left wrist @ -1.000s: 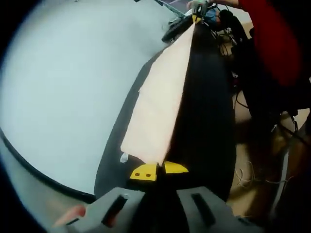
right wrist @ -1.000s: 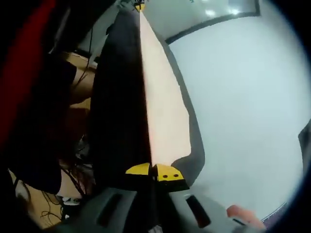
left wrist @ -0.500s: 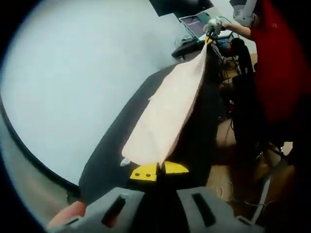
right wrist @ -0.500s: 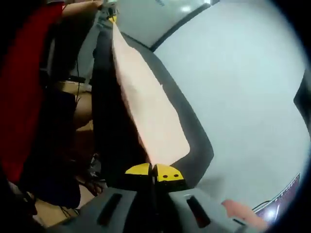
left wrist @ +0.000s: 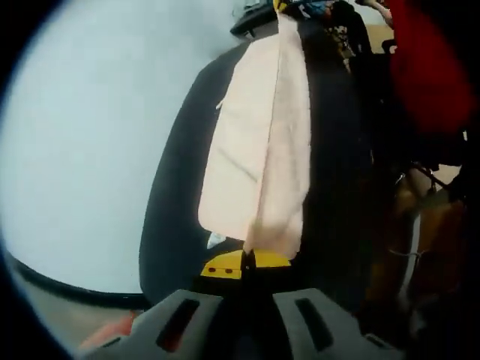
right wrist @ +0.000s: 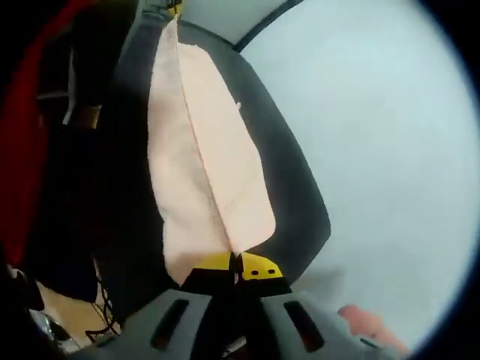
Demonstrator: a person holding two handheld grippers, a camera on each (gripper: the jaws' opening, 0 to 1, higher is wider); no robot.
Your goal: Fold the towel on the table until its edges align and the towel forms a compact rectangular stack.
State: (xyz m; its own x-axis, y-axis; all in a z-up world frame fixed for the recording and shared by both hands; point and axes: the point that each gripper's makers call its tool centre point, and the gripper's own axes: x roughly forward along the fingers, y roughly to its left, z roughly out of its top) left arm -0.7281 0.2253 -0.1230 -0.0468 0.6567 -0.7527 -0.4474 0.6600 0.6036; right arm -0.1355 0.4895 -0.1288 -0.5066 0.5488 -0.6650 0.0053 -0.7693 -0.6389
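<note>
A pale peach towel [left wrist: 259, 157] hangs stretched between my two grippers, over a dark mat [left wrist: 174, 202] on the white table [left wrist: 90, 135]. My left gripper [left wrist: 245, 263] is shut on one corner of the towel, yellow tips pressed together. My right gripper [right wrist: 234, 265] is shut on the other corner of the towel [right wrist: 202, 172]. Both towel faces show on either side of a long crease. At the far end of the towel in the left gripper view is the right gripper [left wrist: 281, 6], and in the right gripper view the left gripper [right wrist: 172, 7].
A person in a red top [left wrist: 427, 67] stands along the table's side, also red at the edge [right wrist: 34, 112] of the right gripper view. Floor and cables [left wrist: 420, 232] lie beyond the mat. A fingertip [right wrist: 364, 322] shows beside the right gripper's body.
Both views have tilted down toward the table. The towel, taut and edge-on before, now sags open so both faces show on either side of its crease. Both grippers stay shut.
</note>
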